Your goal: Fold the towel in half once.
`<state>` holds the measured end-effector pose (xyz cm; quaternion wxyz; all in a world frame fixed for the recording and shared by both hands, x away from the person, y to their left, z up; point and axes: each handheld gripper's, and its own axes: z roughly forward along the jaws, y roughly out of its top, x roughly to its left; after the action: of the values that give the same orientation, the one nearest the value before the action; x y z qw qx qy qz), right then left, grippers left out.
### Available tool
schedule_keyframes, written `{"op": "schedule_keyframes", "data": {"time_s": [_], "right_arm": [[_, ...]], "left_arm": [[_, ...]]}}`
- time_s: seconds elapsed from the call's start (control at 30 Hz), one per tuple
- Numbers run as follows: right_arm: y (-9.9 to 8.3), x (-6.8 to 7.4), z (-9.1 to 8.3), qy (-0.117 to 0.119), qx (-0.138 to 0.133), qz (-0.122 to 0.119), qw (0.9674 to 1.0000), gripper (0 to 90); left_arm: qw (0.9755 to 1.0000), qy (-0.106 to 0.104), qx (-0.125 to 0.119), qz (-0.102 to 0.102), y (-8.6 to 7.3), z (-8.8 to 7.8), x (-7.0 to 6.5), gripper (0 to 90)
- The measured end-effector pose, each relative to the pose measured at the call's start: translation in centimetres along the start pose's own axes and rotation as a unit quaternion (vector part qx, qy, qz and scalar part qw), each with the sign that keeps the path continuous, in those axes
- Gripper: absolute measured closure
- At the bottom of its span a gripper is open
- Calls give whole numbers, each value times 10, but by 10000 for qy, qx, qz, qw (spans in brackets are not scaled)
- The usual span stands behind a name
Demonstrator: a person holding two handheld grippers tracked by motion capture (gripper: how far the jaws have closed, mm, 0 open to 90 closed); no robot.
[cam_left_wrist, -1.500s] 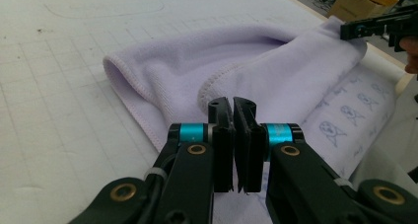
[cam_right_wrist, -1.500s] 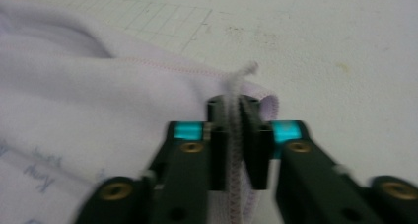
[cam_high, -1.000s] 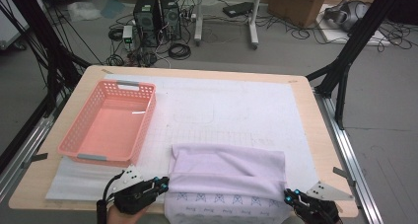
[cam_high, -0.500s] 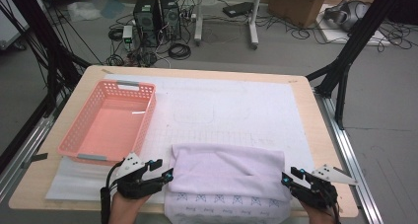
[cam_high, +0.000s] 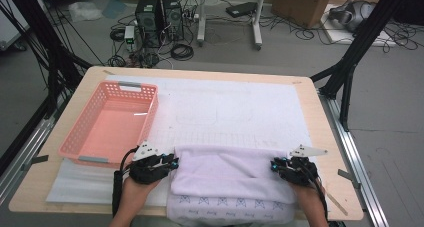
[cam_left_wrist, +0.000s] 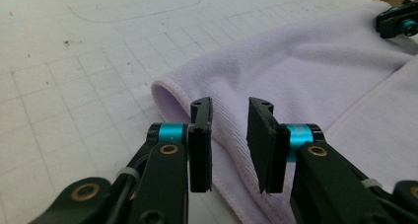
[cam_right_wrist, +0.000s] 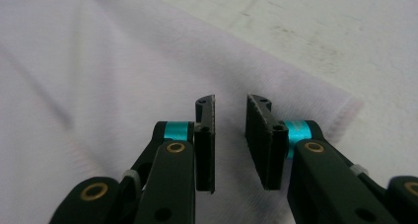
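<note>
A: So how far along is the fold?

B: One fold is made. The lilac towel lies doubled between the left tool and the right tool; more folds remain.

A: And the tools?

B: Both hold nothing, their jaws slightly apart after just closing. Since earlier, both have moved up the towel's sides.

Two hand-held grippers, both black. Left gripper and right gripper: flat black rectangular jaw pads, cyan anodised collars behind the pads, brass-coloured rivets on the linkage arms, small white cable ties low on the arms. Grey three-cornered plate on top of each. Black cable trails from each along the bare forearm, no sleeves visible.
</note>
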<state>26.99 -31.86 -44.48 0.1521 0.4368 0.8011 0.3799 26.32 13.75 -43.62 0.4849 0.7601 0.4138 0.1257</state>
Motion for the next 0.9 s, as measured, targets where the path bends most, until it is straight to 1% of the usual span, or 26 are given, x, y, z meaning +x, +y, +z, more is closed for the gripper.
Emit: {"op": "schedule_keyframes", "data": {"time_s": [0.03,0.07,0.13,0.17,0.2,0.23,0.3,0.37,0.43,0.47,0.5,0.53,0.57,0.6,0.63,0.67,0.7,0.73,0.77,0.8,0.83,0.87,0.9], "right_arm": [[2,-2,3,-7,-50,7,10000,746],[4,-5,5,-99,-50,-12,9999,743],[7,-8,7,-415,-22,-79,9991,719],[8,-10,7,-625,-25,-106,9980,695],[8,-12,8,-765,-28,-71,9970,688],[8,-14,7,-824,-47,-14,9966,683],[7,-19,6,-786,-139,89,9968,671],[6,-21,3,-703,-255,196,9970,643],[6,-22,0,-703,-306,190,9969,634],[5,-22,-1,-714,-315,195,9968,629],[3,-22,-2,-724,-302,212,9967,627],[2,-22,-2,-736,-282,234,9966,627],[0,-22,-2,-742,-247,251,9966,625],[-1,-22,-2,-755,-248,233,9966,622],[-2,-21,-2,-765,-238,240,9965,621],[-2,-21,-3,-764,-240,236,9965,621],[-3,-21,-5,-779,-245,246,9964,621],[-3,-21,-6,-792,-263,230,9962,621],[-3,-20,-8,-808,-284,247,9960,620],[-4,-21,-9,-825,-311,262,9958,618],[-4,-22,-10,-828,-321,298,9956,614],[-5,-23,-10,-836,-342,328,9954,605],[-5,-25,-10,-840,-354,365,9952,591]], "left_arm": [[10000,8,21,-10,1,2,2,711],[10000,34,30,-32,2,4,4,711],[9999,52,81,-47,4,8,8,705],[9999,76,110,-48,5,11,9,700],[9998,121,150,-71,5,14,9,686],[9996,147,224,-50,6,18,9,667],[9993,134,346,-22,6,24,9,627],[9986,214,475,39,6,31,6,600],[9980,282,516,213,6,36,2,600],[9966,425,563,420,7,39,-3,607],[9952,517,575,593,7,40,-5,645],[9941,497,606,751,8,41,-8,689],[9934,557,604,799,8,41,-10,804],[9922,666,625,849,10,42,-11,862],[9919,742,600,836,10,42,-11,869],[9909,972,507,788,12,40,-10,874],[9907,1065,440,726,13,38,-7,875],[9914,1114,404,563,14,35,-3,875],[9922,1118,369,421,15,33,1,874],[9923,1129,364,346,14,32,4,871],[9921,1154,355,326,13,33,4,859],[9919,1178,330,339,12,34,3,807],[9917,1194,347,341,12,35,3,707]]}}
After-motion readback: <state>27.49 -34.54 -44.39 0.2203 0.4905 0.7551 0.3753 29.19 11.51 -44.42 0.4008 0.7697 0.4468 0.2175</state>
